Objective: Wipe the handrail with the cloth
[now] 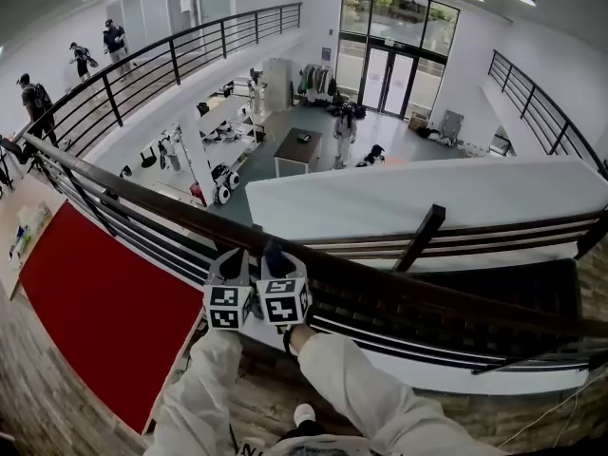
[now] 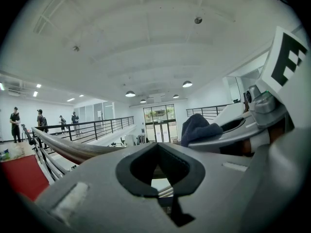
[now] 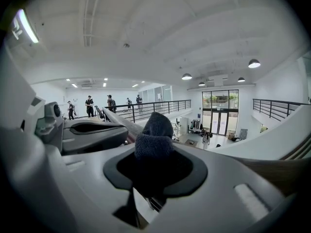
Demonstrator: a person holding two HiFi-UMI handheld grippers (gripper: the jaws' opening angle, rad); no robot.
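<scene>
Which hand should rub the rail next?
Right. The right gripper is shut on the cloth, right at the handrail. The left gripper is shut with nothing in it.

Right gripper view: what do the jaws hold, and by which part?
The right gripper holds the dark blue knitted cloth by its lower end; the upper end stands free.

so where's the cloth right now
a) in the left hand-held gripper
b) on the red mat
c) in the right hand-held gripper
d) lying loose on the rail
C: the right gripper view shows the dark cloth clamped between the jaws of the right hand-held gripper, while the left hand-held gripper has nothing between its jaws.
</scene>
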